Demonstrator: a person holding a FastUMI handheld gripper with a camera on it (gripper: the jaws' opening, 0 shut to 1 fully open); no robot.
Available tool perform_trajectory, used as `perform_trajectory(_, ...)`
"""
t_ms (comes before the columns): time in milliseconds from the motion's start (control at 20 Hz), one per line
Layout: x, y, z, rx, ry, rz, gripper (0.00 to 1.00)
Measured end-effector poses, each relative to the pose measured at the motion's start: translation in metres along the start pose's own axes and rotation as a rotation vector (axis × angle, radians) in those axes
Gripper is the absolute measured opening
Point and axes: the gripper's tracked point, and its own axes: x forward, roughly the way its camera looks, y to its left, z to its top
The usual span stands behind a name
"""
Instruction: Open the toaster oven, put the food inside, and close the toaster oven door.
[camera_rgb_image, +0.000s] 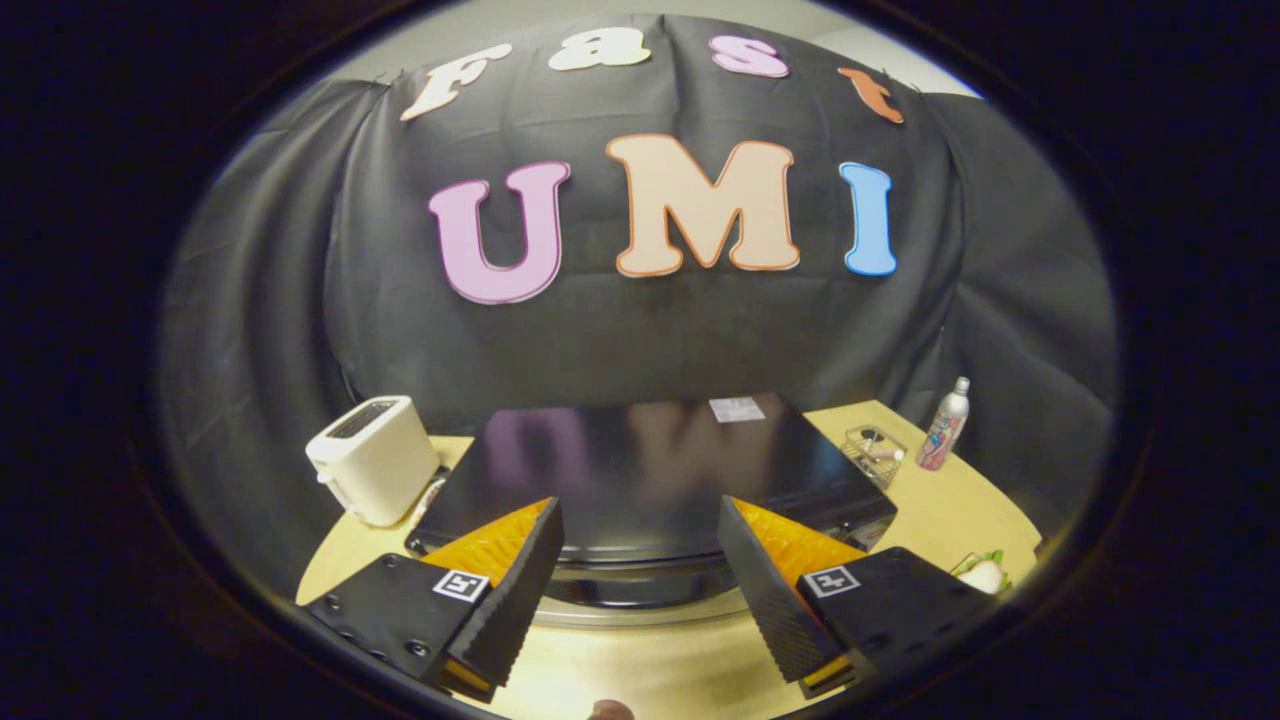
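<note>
Both claw (640, 560) fingers apart above front-facing, crosswise toaster oven (650, 480).

Black glossy toaster oven (650, 480) mid-worktop (940, 515); white plastic toaster (372, 458) left; clear wire basket (873, 455) right (spray bottle (946, 425) beyond).

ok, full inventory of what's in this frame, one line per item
toaster oven: one, black and glossy, just ahead of the fingers, seen from above; door looks shut
toaster: one, white, on the table left of the toaster oven
wire basket: one, clear or wire, right of the toaster oven, small items inside too small to tell
bottle: one, white with pink print, upright beyond the basket
food: one, pale with green, on the table right of the fingers
table: one, light wood
gripper: one, fingers open, holding nothing, spread over the toaster oven's front edge
</note>
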Motion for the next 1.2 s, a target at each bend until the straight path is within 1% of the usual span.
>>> perform_trajectory(100, 0.001, 0.0, -0.01, -0.018, 0.022, 0.005, 0.98)
perform_trajectory(200, 0.003, -0.001, -0.011, 0.008, 0.016, 0.003, 0.98)
perform_trajectory(300, 0.002, 0.0, -0.012, 0.034, 0.011, 0.021, 0.98)
perform_trajectory(400, -0.005, -0.004, -0.014, -0.011, 0.005, 0.018, 0.99)
perform_trajectory(650, -0.021, -0.007, -0.025, -0.005, -0.002, 0.032, 0.99)
perform_trajectory(900, -0.048, -0.01, -0.042, -0.069, 0.013, 0.026, 0.99)
perform_trajectory(1200, -0.078, -0.012, -0.071, -0.147, 0.07, 0.016, 0.99)
